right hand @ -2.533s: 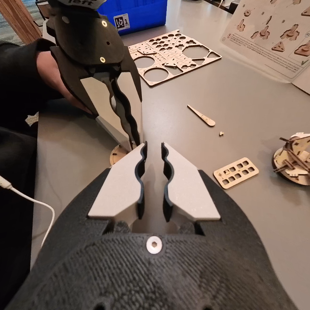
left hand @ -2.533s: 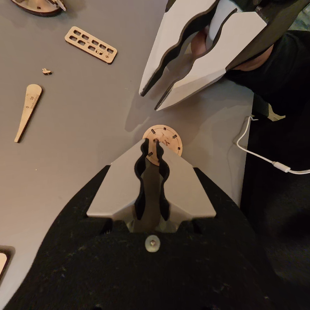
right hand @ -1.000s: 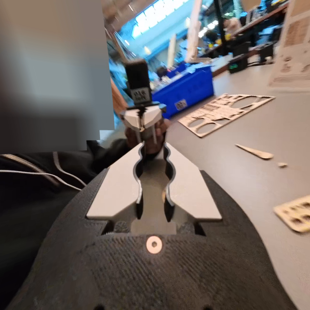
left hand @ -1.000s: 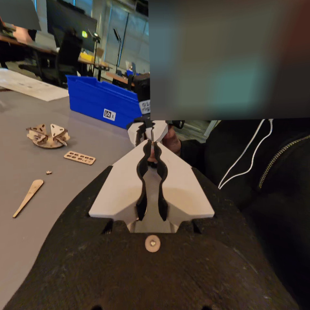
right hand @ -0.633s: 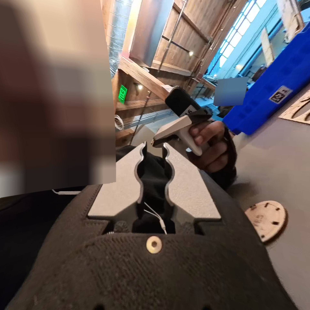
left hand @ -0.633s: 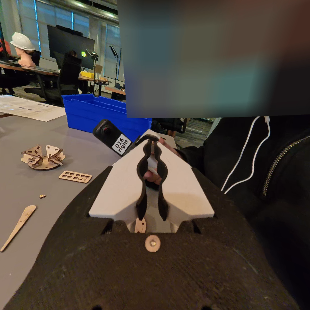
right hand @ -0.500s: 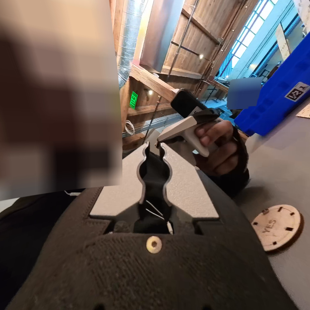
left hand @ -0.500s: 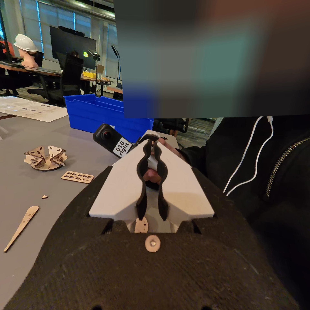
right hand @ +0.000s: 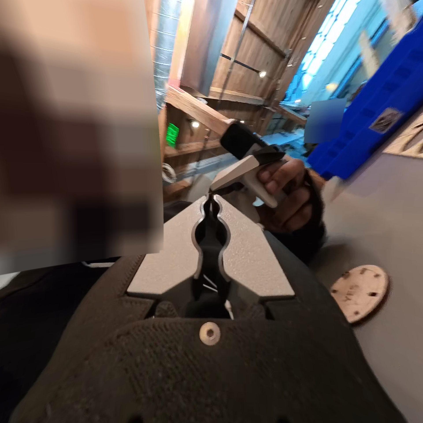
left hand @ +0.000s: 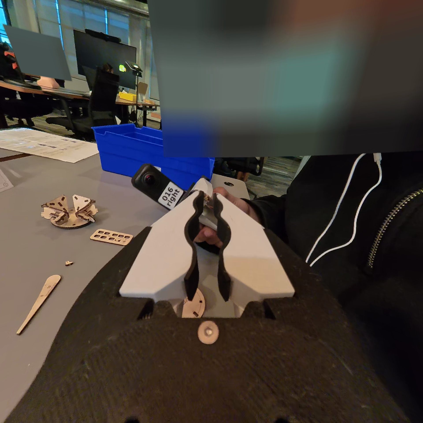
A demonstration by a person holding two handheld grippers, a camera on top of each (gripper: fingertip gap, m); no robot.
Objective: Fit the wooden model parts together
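A grey table (left hand: 34, 251) carried a blue bin (left hand: 137, 151), printed sheet (left hand: 45, 144), half-built wooden model (left hand: 68, 212), slotted wooden plate (left hand: 111, 237), tapered stick (left hand: 39, 303), tiny wooden bit (left hand: 68, 263) and round wooden disc (right hand: 359, 295)

We see the bin (left hand: 137, 151) at 12 o'clock on the table (left hand: 27, 251); the slotted plate (left hand: 111, 237) at 9, the tapered stick (left hand: 39, 303) nearer us.

Both views are dim and warm-toned indoors. In the left wrist view the grey table (left hand: 34, 240) is evenly lit, with soft shadows under the wooden parts; focus is sharp. The right wrist view is motion-blurred, worst at the blue bin (right hand: 377, 128); bright windows (right hand: 325, 41) glare. Wide-angle distortion bends the edges.
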